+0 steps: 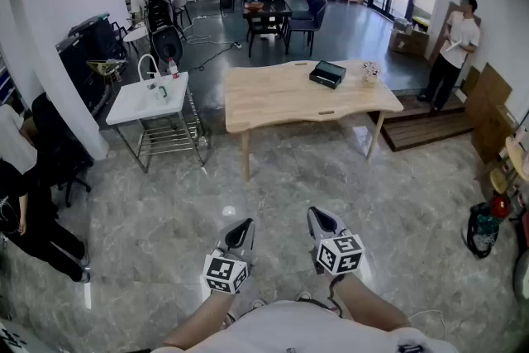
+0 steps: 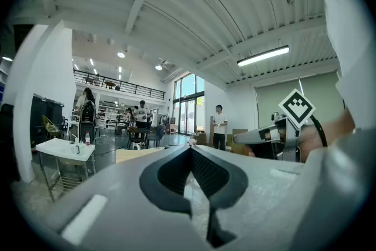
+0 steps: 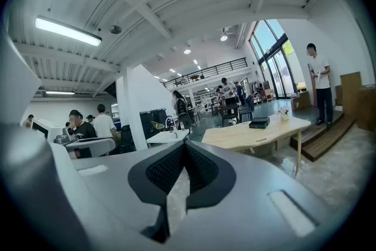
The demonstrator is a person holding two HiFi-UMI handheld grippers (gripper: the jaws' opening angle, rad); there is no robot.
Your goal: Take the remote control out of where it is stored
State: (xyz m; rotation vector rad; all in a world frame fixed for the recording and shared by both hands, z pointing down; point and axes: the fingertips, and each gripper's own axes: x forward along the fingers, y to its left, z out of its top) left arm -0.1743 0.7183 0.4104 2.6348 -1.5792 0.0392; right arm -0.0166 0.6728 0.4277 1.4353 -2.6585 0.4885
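Observation:
No remote control shows in any view. A black box [image 1: 328,74] lies on the light wooden table [image 1: 281,99] ahead, also visible as the black box [image 3: 259,122] on the table [image 3: 247,133] in the right gripper view. Both grippers are held low over the floor, well short of the table. My left gripper [image 1: 245,224] is shut, jaws meeting at the tip [image 2: 191,149], nothing between them. My right gripper [image 1: 315,214] is shut too, its tips [image 3: 185,144] closed and empty. Each gripper sees the other beside it.
A small flower pot [image 1: 369,73] stands by the box. A white side table [image 1: 153,99] with a bottle is left of the wooden table. A low wooden platform [image 1: 430,128] and a standing person [image 1: 453,50] are at right. A seated person [image 1: 25,219] is at left.

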